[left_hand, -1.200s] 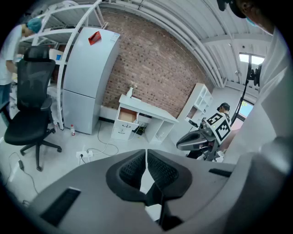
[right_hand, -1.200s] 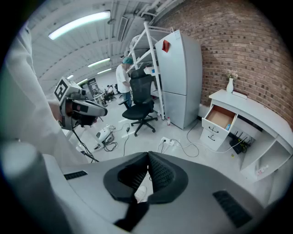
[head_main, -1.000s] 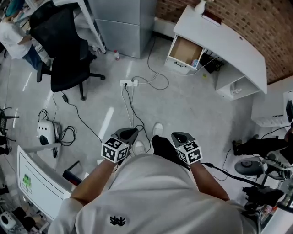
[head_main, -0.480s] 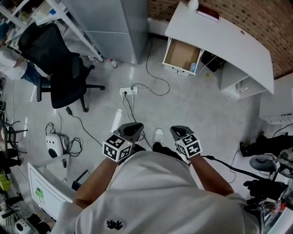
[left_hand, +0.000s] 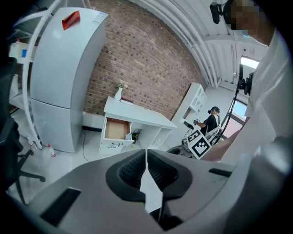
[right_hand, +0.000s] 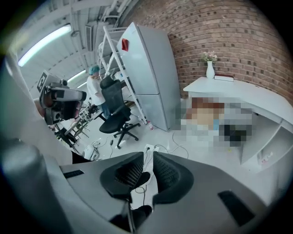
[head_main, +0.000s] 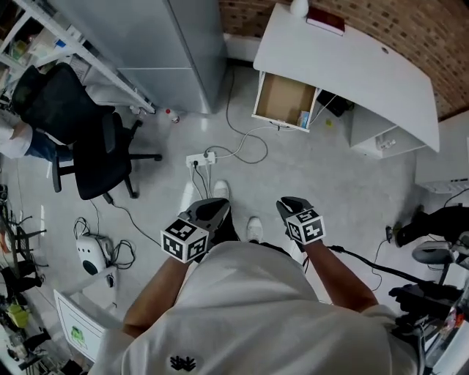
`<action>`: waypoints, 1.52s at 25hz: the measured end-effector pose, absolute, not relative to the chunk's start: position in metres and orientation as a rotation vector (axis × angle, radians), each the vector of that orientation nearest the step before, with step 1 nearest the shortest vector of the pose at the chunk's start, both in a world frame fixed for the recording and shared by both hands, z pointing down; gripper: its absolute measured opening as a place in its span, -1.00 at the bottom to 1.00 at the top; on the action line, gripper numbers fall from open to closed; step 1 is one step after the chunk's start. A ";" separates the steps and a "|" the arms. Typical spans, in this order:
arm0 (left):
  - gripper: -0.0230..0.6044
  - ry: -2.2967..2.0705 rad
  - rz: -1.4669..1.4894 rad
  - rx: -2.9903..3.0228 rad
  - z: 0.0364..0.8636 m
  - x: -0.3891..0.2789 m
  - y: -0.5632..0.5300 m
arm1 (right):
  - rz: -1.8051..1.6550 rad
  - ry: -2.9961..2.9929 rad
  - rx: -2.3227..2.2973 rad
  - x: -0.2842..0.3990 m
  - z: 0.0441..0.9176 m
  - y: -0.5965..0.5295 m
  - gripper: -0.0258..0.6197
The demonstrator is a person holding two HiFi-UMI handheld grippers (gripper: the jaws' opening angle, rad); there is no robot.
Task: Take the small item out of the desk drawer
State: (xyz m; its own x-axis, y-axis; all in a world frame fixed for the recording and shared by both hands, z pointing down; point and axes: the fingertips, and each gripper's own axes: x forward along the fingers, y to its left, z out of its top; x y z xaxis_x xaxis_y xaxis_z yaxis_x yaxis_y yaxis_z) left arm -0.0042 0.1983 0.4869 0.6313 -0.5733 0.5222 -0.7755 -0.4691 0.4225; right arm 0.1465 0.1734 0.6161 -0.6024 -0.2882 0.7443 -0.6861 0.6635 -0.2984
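The white desk (head_main: 352, 66) stands against the brick wall, its drawer (head_main: 282, 99) pulled open over the floor. A small blue item (head_main: 303, 119) sits in the drawer's front right corner. The left gripper view shows the same drawer (left_hand: 114, 129) and item (left_hand: 128, 135) far ahead. My left gripper (head_main: 209, 208) is held at waist height, well short of the desk, its tips touching and nothing held (left_hand: 146, 151). My right gripper (head_main: 290, 204) is beside it; its jaws are opening, a narrow gap shows, and nothing is between them (right_hand: 149, 154).
A tall grey cabinet (head_main: 168, 51) stands left of the desk. A black office chair (head_main: 80, 139) is at the left. A power strip (head_main: 199, 158) and cables cross the floor between me and the drawer. A white vase (head_main: 298, 7) and red book (head_main: 326, 20) rest on the desk.
The person has stepped toward the desk, so the drawer sits closer and more central. Both grippers stay level in front of the body.
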 end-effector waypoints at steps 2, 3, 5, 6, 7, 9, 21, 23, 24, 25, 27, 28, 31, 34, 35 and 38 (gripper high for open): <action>-0.83 -1.013 0.425 2.228 0.496 -0.017 0.169 | 0.780 -2.177 0.813 0.141 0.623 0.143 -0.64; -0.83 -0.998 0.432 2.233 0.499 -0.023 0.154 | 0.793 -2.161 0.847 0.140 0.625 0.129 -0.63; -0.83 -0.967 0.436 2.249 0.497 -0.032 0.127 | 0.828 -2.121 0.920 0.143 0.628 0.104 -0.62; -0.83 -0.950 0.439 2.266 0.493 -0.036 0.112 | 0.842 -2.101 0.956 0.145 0.630 0.091 -0.62; -0.83 -0.932 0.444 2.285 0.490 -0.040 0.097 | 0.850 -2.081 0.990 0.147 0.632 0.076 -0.61; -0.83 -0.893 0.457 2.315 0.488 -0.049 0.066 | 0.855 -2.037 1.055 0.151 0.641 0.042 -0.58; -0.83 -0.794 0.569 2.283 0.525 -0.073 -0.080 | 1.041 -1.751 1.395 0.231 0.746 -0.135 -0.47; -0.83 -0.807 0.576 2.263 0.528 -0.059 -0.106 | 1.035 -1.733 1.391 0.245 0.763 -0.168 -0.44; -0.83 -0.809 0.575 2.250 0.529 -0.049 -0.118 | 1.036 -1.723 1.386 0.252 0.772 -0.184 -0.43; -0.83 -0.806 0.577 2.243 0.528 -0.039 -0.130 | 1.040 -1.718 1.380 0.258 0.780 -0.200 -0.43; -0.83 -0.793 0.595 2.243 0.527 -0.017 -0.155 | 1.055 -1.712 1.369 0.268 0.796 -0.231 -0.38; -0.83 -0.791 0.606 2.243 0.527 -0.007 -0.168 | 1.067 -1.705 1.367 0.273 0.804 -0.246 -0.35; -0.83 -0.805 0.622 2.220 0.533 0.016 -0.205 | 1.120 -1.674 1.372 0.288 0.830 -0.282 -0.31; -0.83 -0.827 0.641 2.193 0.541 0.032 -0.231 | 1.149 -1.658 1.335 0.292 0.854 -0.307 -0.30; -0.83 -0.833 0.646 2.182 0.544 0.036 -0.238 | 1.150 -1.658 1.317 0.292 0.861 -0.314 -0.29; -0.83 -0.852 0.655 2.146 0.550 0.043 -0.253 | 1.140 -1.659 1.256 0.291 0.876 -0.325 -0.27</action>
